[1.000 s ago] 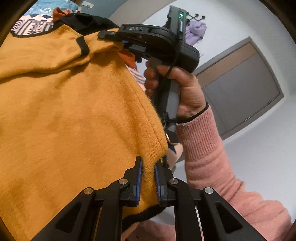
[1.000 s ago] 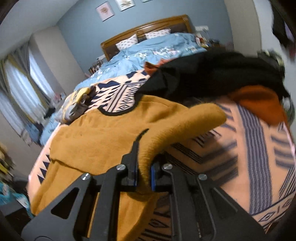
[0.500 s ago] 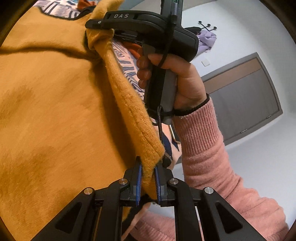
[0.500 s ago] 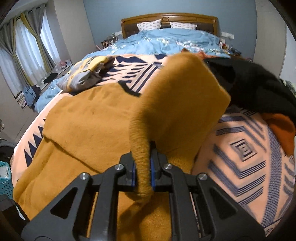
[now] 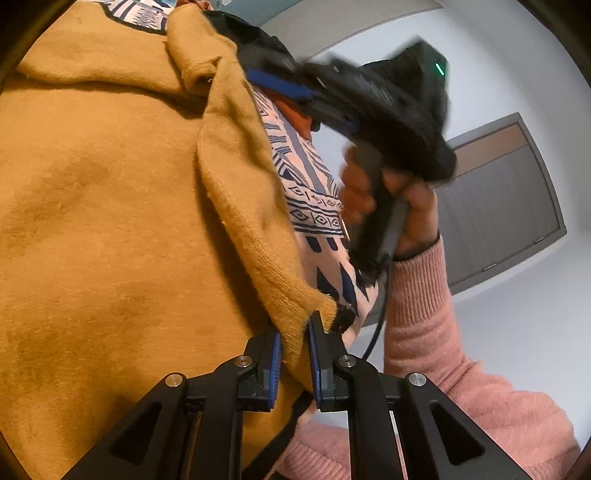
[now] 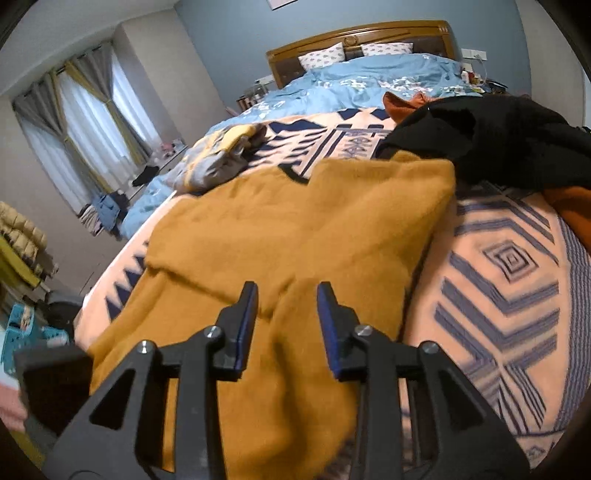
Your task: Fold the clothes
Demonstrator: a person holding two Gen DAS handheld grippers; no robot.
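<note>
Mustard sweater [image 6: 295, 236] on bed — left gripper [image 5: 294, 354] jaws clenched on hem, right gripper [image 6: 287, 325] jaws opening, tilted down.

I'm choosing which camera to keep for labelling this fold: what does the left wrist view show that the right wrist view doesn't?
Only the left wrist view shows the left hand-held gripper shut on the mustard sweater's edge, the person's hand in a pink sleeve, and a grey door.

Only the right wrist view shows the wooden headboard, blue duvet, curtains, the black garment, and the pads with nothing between them as the jaws open.

Both show the sweater, the patterned blanket and the right hand-held gripper.
</note>
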